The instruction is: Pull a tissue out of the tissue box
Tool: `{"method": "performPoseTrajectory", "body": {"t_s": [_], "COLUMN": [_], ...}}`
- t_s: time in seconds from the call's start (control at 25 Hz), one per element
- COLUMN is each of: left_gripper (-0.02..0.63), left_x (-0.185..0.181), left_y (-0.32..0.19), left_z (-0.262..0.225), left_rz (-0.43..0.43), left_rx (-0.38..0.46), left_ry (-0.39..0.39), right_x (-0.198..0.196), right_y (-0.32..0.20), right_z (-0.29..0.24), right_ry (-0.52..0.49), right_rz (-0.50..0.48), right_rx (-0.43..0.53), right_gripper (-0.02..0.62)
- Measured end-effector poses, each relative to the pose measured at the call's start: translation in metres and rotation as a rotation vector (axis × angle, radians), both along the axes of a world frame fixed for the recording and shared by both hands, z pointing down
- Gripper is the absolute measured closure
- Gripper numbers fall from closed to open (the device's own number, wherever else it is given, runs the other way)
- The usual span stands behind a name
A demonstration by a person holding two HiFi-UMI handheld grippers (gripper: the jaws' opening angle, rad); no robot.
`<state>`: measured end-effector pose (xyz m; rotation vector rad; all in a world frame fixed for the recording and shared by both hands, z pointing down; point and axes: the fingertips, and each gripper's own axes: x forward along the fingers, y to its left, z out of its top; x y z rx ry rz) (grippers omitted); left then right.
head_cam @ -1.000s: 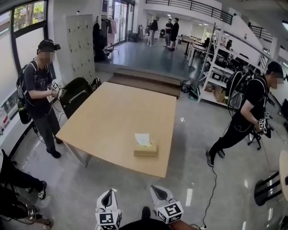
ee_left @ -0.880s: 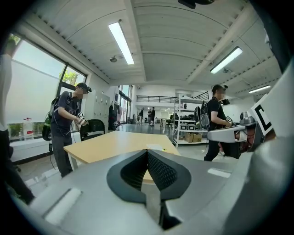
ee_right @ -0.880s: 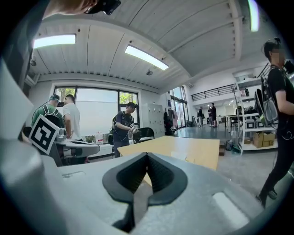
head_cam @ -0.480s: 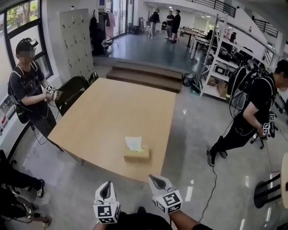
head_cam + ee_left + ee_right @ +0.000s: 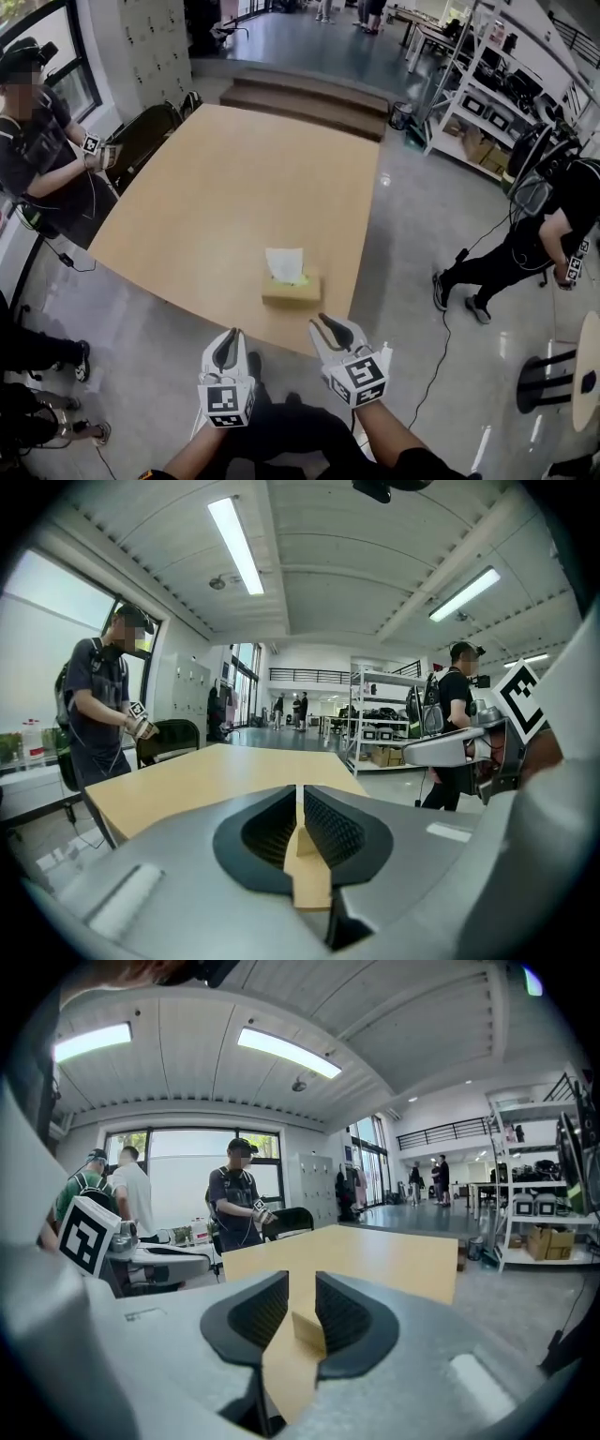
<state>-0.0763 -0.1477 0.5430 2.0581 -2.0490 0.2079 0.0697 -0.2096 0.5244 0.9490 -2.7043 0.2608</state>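
**A:** Where does the tissue box (image 5: pixel 292 288) sit?

**B:** On the tan table (image 5: pixel 225 197), near its lower edge in the head view and a little right of the frame's centre. A white tissue (image 5: pixel 284 263) stands upright out of its top.

**A:** Any brand on it?

**B:** The box is plain tan from here. If its side carries print, it is too small to read.

**A:** And the tongs?

**B:** Both hang at the bottom of the frame, just short of the table edge and apart from the box. In its own view, the left gripper (image 5: pixel 228 337) has its jaws together with only a thin slit between the ribbed pads. The right gripper (image 5: pixel 330 325) has just been opening its jaws. They now stand apart with a clear gap, and nothing is clamped in it.

**A:** Any writing on them?

**B:** Only the black-and-white square markers on their cubes. They show patterns, not letters.

**A:** Who else is there?

**B:** One person (image 5: pixel 33 150) stands at the upper left beside a black chair (image 5: pixel 141 141), holding a gripper with the same kind of marker. Another person (image 5: pixel 548 234) is bent over at the right edge, below the metal shelves (image 5: pixel 492 89).
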Motion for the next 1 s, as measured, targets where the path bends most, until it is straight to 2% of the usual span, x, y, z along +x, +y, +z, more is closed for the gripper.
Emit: {"method": "performPoseTrajectory", "body": {"t_s": [0.12, 0.28, 0.44, 0.56, 0.84, 1.0], "left_gripper": [0.543, 0.543, 0.557, 0.588, 0.588, 0.588], "left_x": [-0.002, -0.019, -0.024, -0.029, -0.041, -0.044], "left_y": [-0.029, -0.072, -0.094, -0.110, -0.146, -0.156], "left_z": [0.007, 0.022, 0.035, 0.042, 0.062, 0.070], "left_rz": [0.050, 0.091, 0.128, 0.151, 0.202, 0.226], "left_rx": [-0.002, -0.028, -0.069, -0.077, -0.122, -0.146], "left_ry": [-0.002, -0.002, 0.006, 0.019, 0.023, 0.018], "right_x": [-0.009, -0.034, -0.042, -0.049, -0.057, -0.064], "right_y": [-0.020, -0.063, -0.088, -0.104, -0.134, -0.137], "right_z": [0.011, 0.036, 0.057, 0.077, 0.122, 0.137], "right_ry": [0.038, 0.089, 0.141, 0.175, 0.256, 0.289], "right_rz": [0.017, 0.034, 0.065, 0.086, 0.143, 0.139], "right_rx": [-0.020, -0.072, -0.144, -0.200, -0.323, -0.377], "right_gripper": [0.503, 0.458, 0.396, 0.382, 0.360, 0.353]}}
